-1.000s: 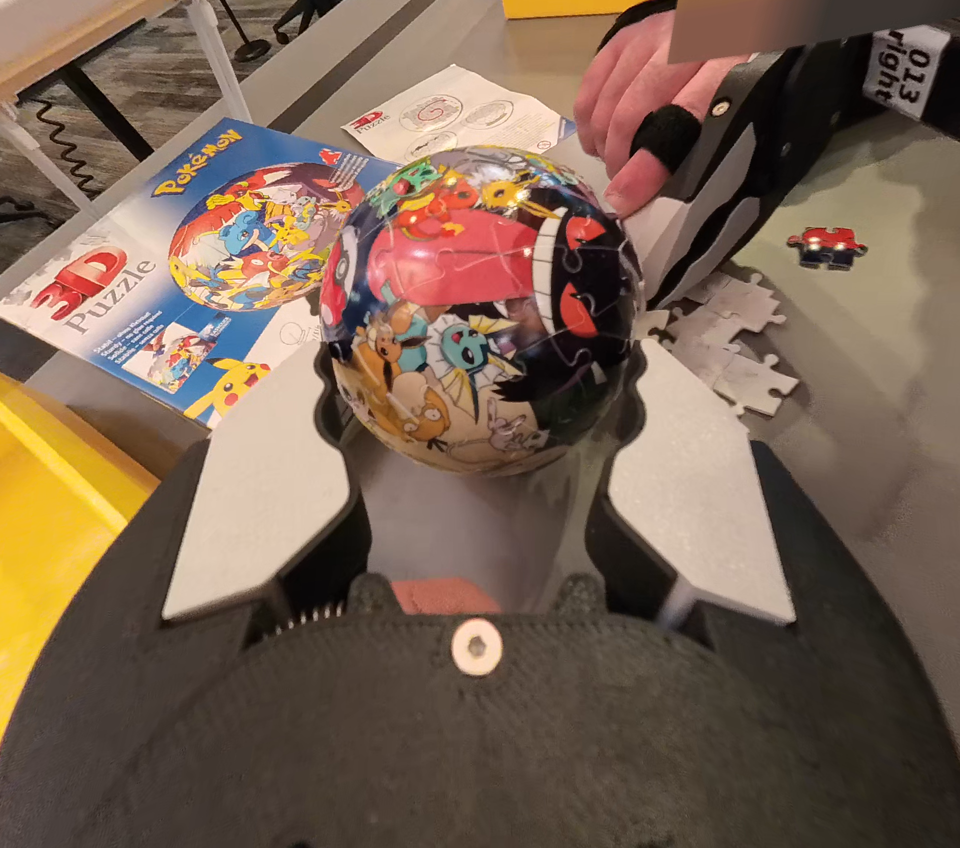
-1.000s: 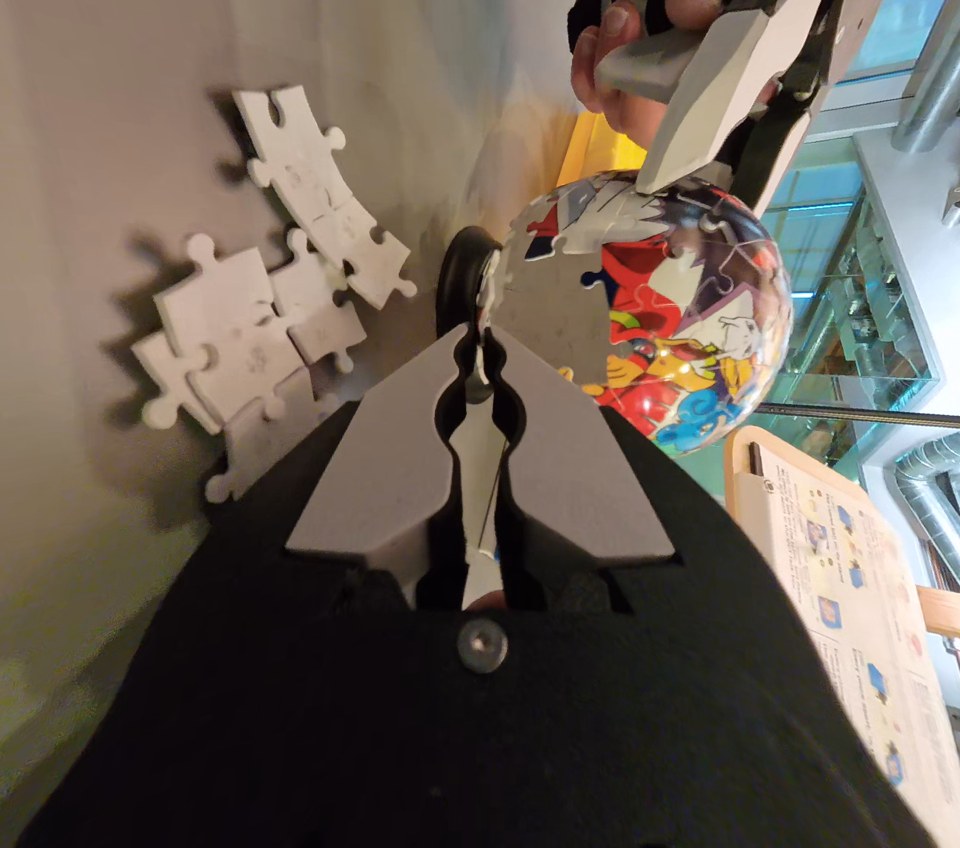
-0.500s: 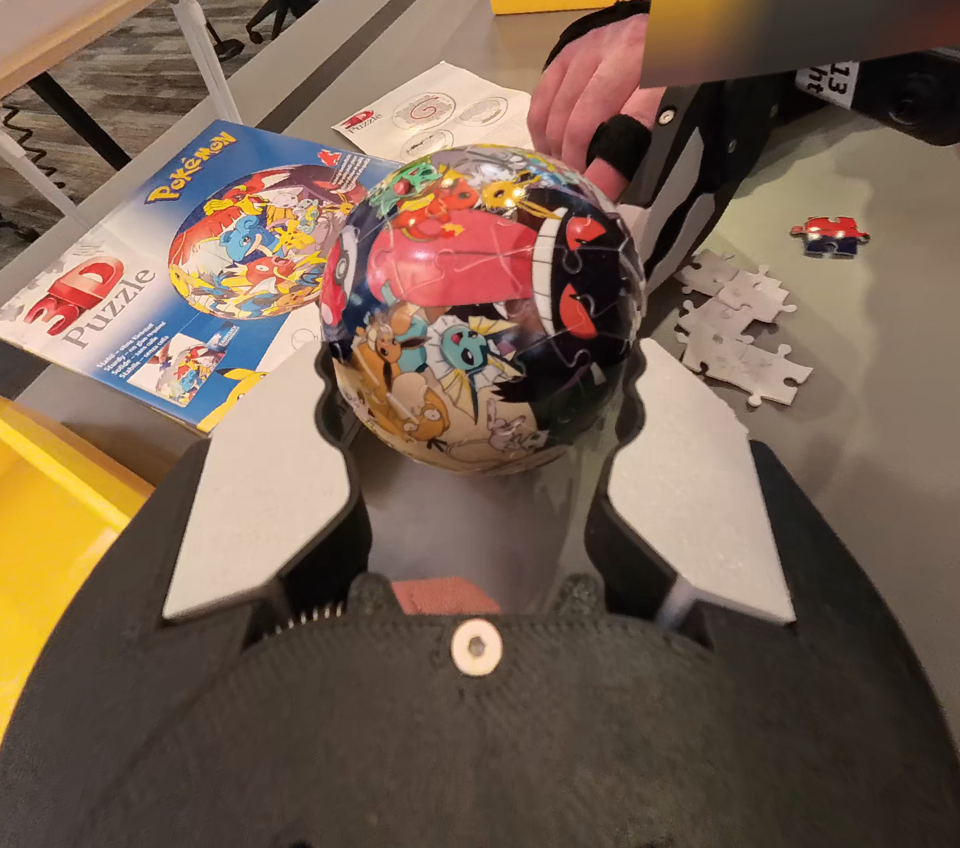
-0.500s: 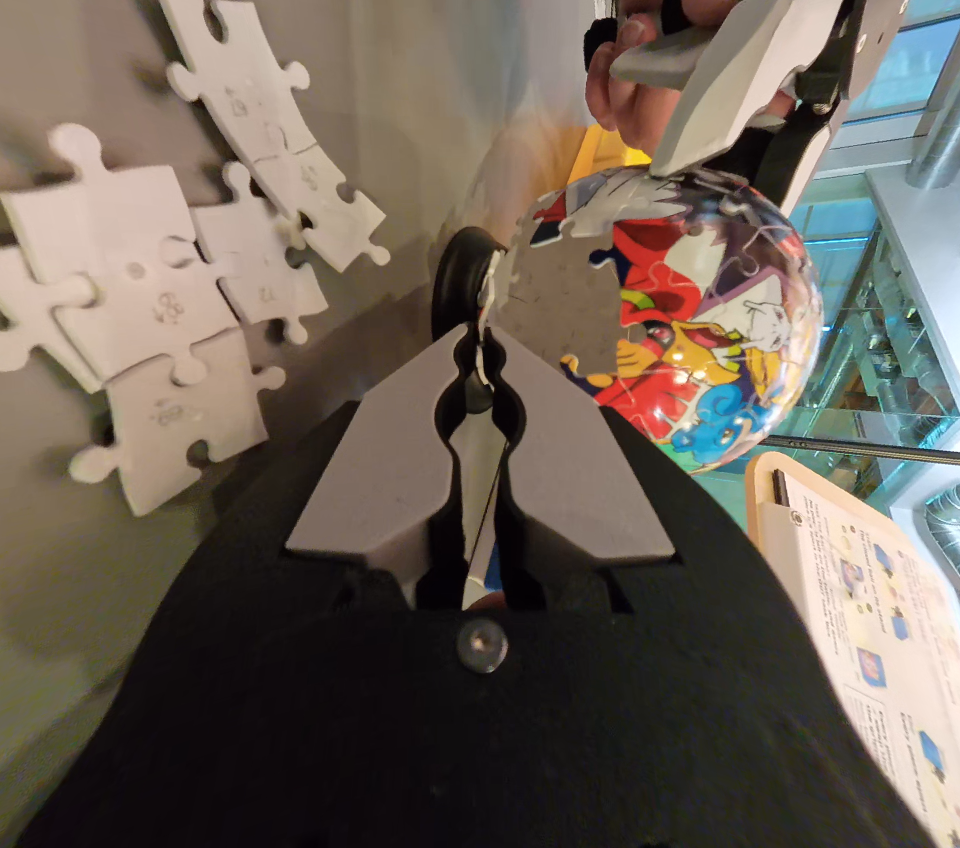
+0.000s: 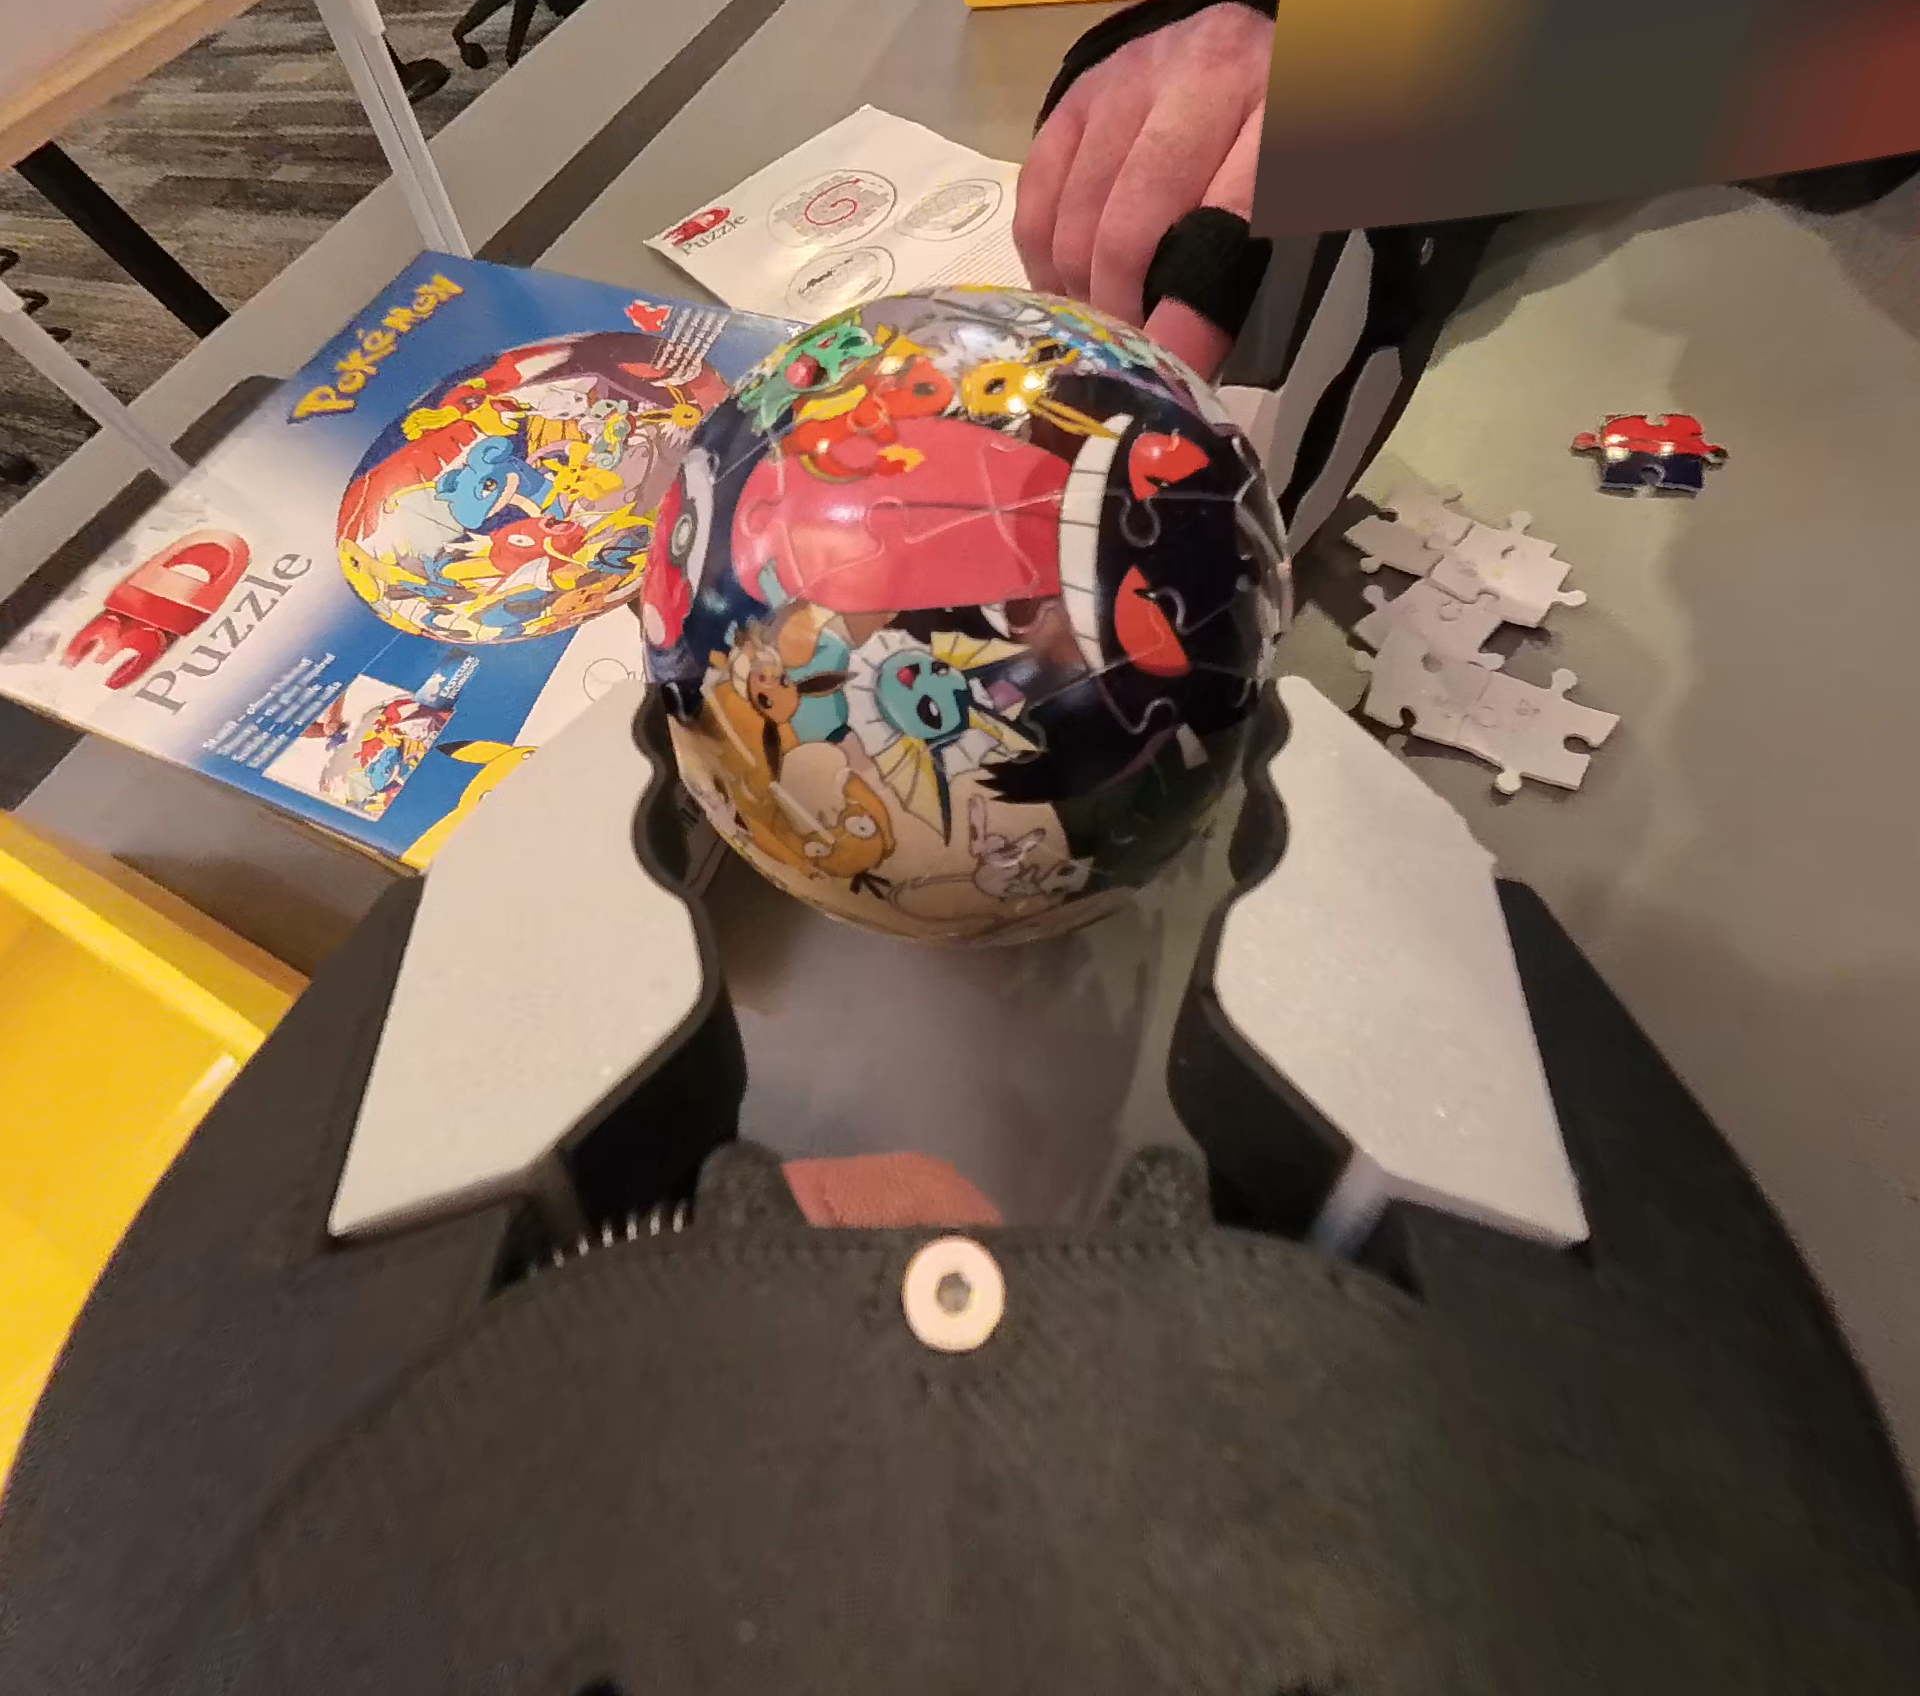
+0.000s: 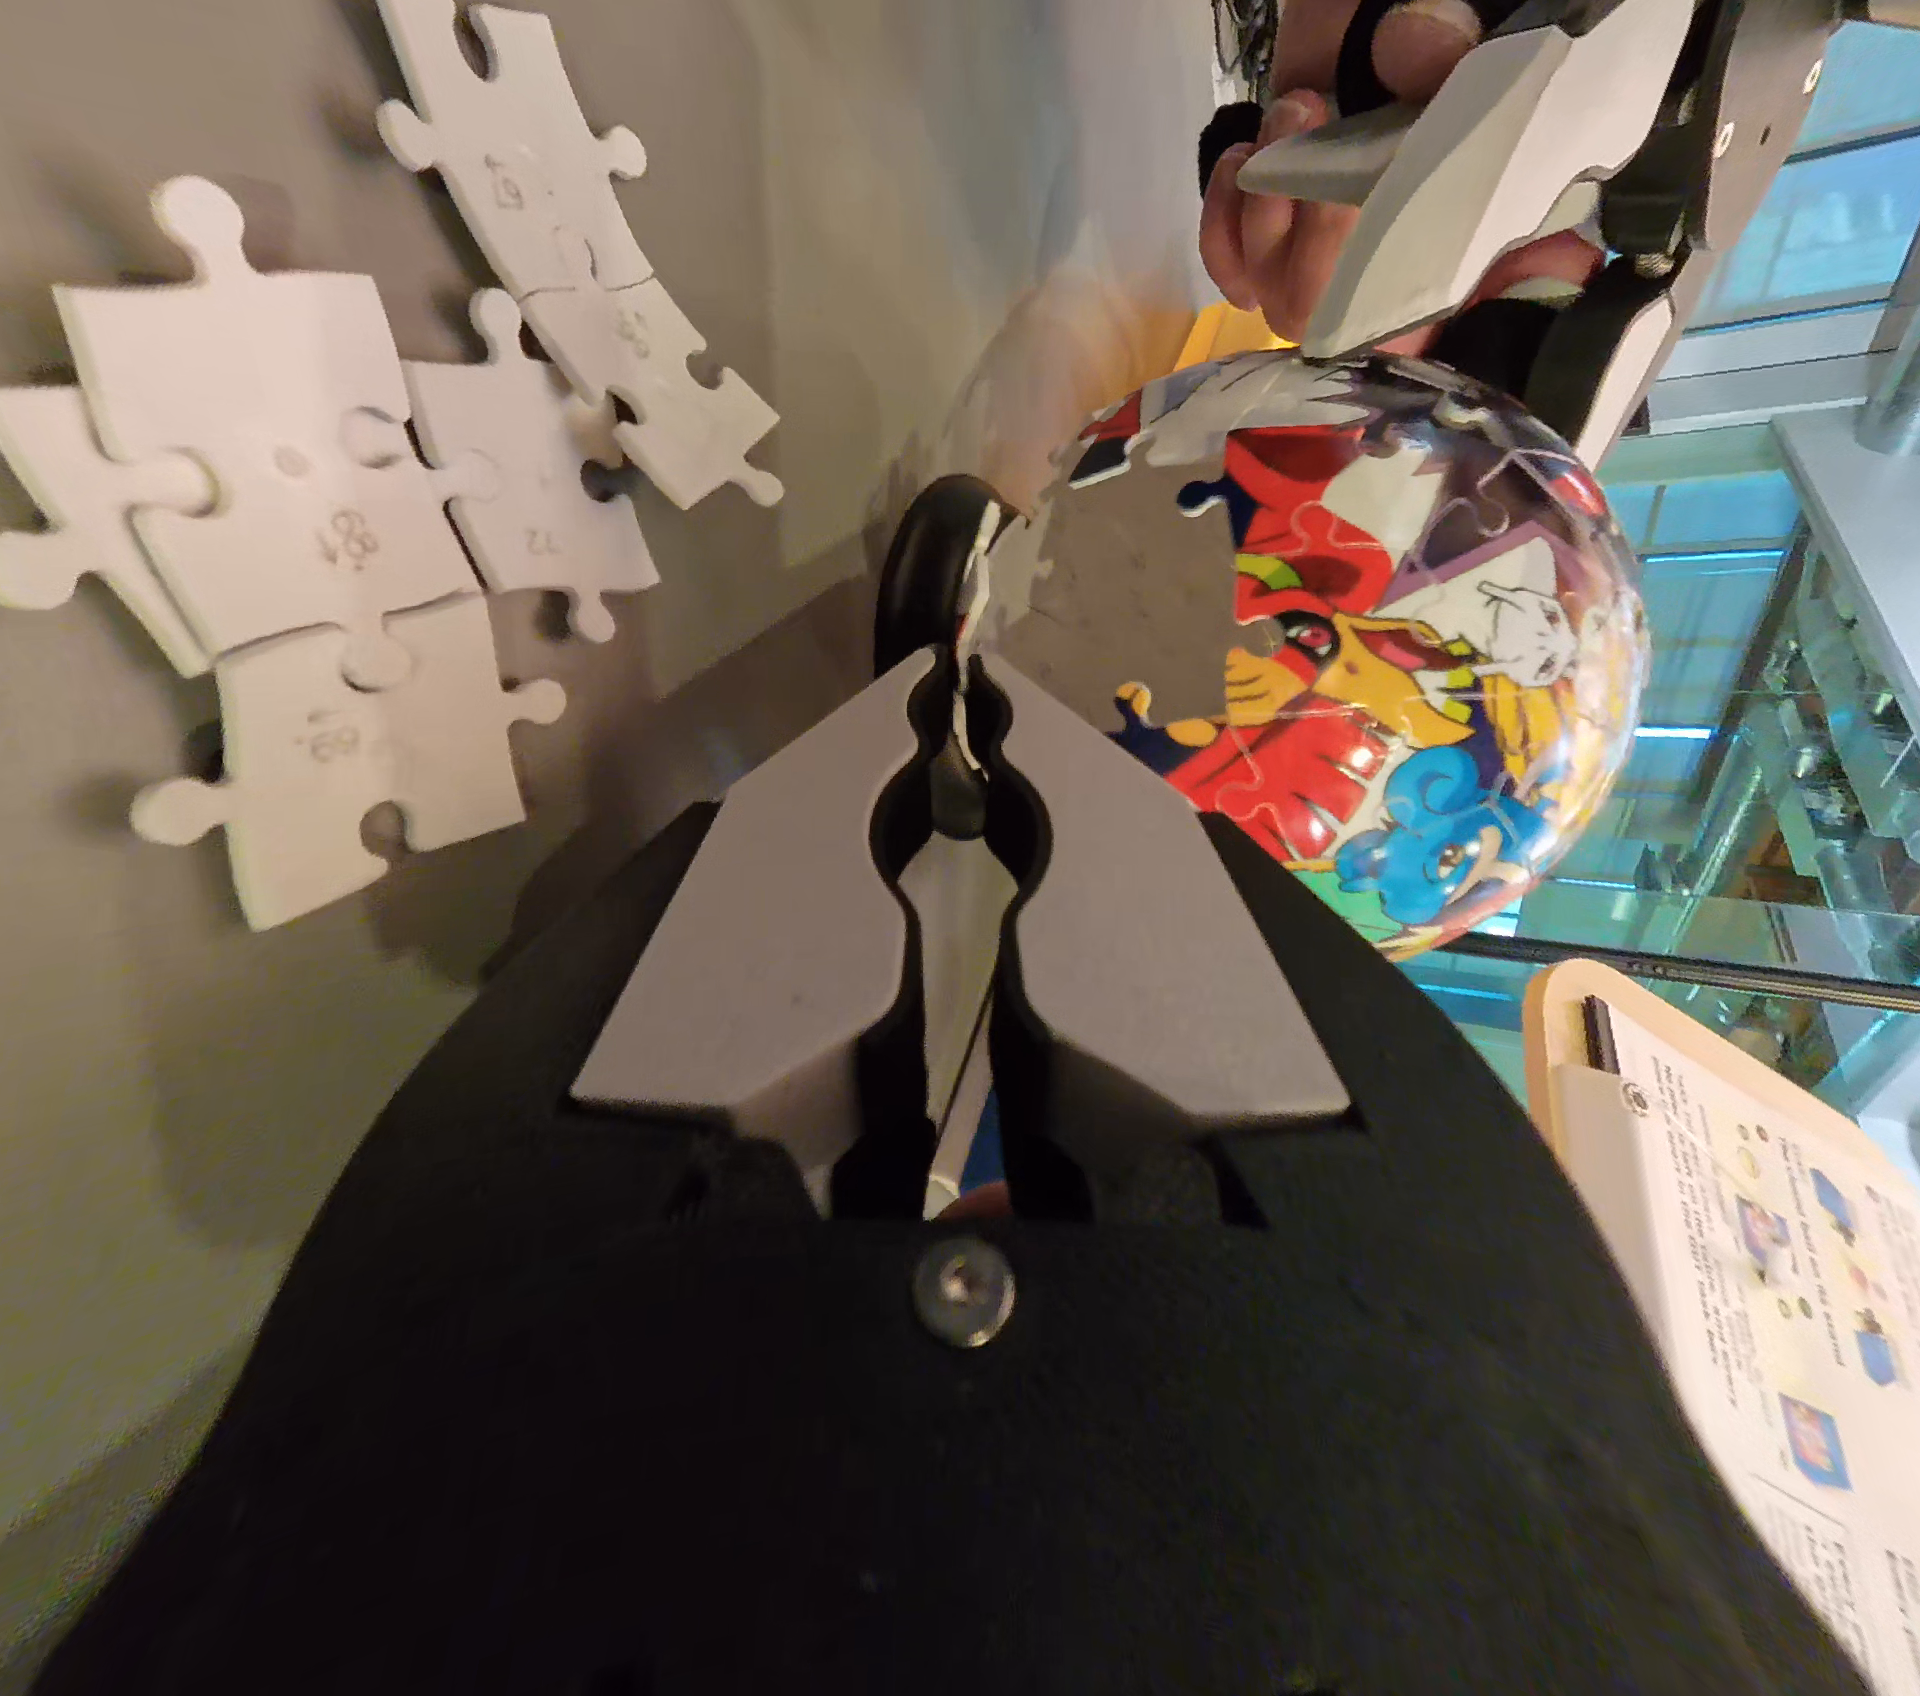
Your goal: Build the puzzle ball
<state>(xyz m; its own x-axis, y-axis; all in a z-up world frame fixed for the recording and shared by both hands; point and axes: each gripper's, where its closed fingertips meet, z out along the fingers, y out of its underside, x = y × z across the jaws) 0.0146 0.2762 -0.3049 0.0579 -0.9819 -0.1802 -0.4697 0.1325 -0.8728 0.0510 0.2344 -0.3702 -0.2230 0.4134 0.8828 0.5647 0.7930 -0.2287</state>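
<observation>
Your left tongs grip the puzzle ball at its widest girth, just above the bench. Judged a light, glossy, hollow shell: squeeze gently. Your right tongs, rolled sideways, pinch a puzzle piece edge-on beside the ball's gap.

Both views are evenly lit from overhead, with strong wide-angle bending seen at the edges. Glare is thrown off the glossy, multicoloured plastic puzzle ball – soft shadows are cast beside the white, face-down jigsaw pieces. The black gripper bodies nearest the lenses are rendered slightly soft – the right wrist view is tinted warm.
</observation>
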